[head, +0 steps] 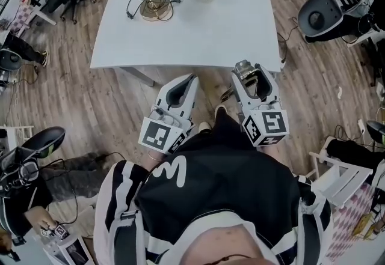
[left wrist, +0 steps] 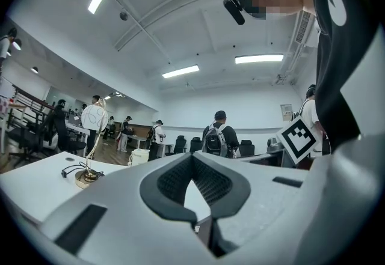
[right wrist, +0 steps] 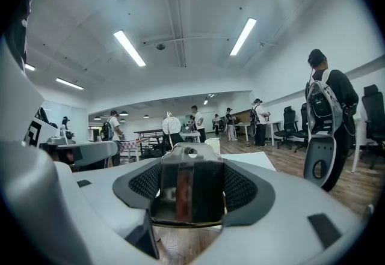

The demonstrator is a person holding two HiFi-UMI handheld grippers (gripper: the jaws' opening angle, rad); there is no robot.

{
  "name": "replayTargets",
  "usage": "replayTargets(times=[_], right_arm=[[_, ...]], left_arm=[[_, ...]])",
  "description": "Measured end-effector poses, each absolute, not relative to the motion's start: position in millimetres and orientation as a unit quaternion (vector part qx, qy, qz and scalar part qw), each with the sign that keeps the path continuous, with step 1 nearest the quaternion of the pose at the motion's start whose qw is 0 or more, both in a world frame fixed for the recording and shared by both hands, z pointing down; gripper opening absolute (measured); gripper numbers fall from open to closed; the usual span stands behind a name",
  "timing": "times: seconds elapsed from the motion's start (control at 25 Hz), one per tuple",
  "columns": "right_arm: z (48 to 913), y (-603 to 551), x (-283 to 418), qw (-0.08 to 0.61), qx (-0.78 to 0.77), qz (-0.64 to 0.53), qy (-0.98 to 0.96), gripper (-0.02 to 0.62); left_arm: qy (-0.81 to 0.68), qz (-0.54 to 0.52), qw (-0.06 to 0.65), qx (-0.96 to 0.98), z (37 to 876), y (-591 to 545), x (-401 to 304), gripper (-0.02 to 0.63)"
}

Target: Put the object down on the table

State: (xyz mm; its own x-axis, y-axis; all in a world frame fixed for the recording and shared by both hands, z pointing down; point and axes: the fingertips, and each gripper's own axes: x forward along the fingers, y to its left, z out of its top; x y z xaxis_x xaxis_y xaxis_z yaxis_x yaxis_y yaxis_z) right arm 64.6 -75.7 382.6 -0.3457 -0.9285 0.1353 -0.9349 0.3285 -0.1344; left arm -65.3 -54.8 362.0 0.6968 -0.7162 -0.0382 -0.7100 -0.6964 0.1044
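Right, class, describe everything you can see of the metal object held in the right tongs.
The metal object looks like a dark, mirror-shiny block with a rounded top pierced by a small round hole, and a brassy rim along its lower edge. It stands upright, clamped between the dark textured pads of the right tongs; only those pads touch it. It hangs over the wooden floor, near the front edge of the white table.
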Motion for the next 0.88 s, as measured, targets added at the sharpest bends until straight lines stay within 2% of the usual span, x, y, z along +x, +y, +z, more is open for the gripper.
replayTargets(times=[0.4,0.88], right_arm=[[385.8,-107.6,60.0,0.016,0.562,0.094,-0.821,0.31],[378.0,-213.0,59.2,0.01,0.545,0.087,-0.834,0.31]], left_arm=[[-0.393,-0.047,0.039,0.918,359.5,-84.9,-63.9,0.005],[-0.411,-0.05,0.034,0.909,356.7,-185.1,-61.4,0.005]])
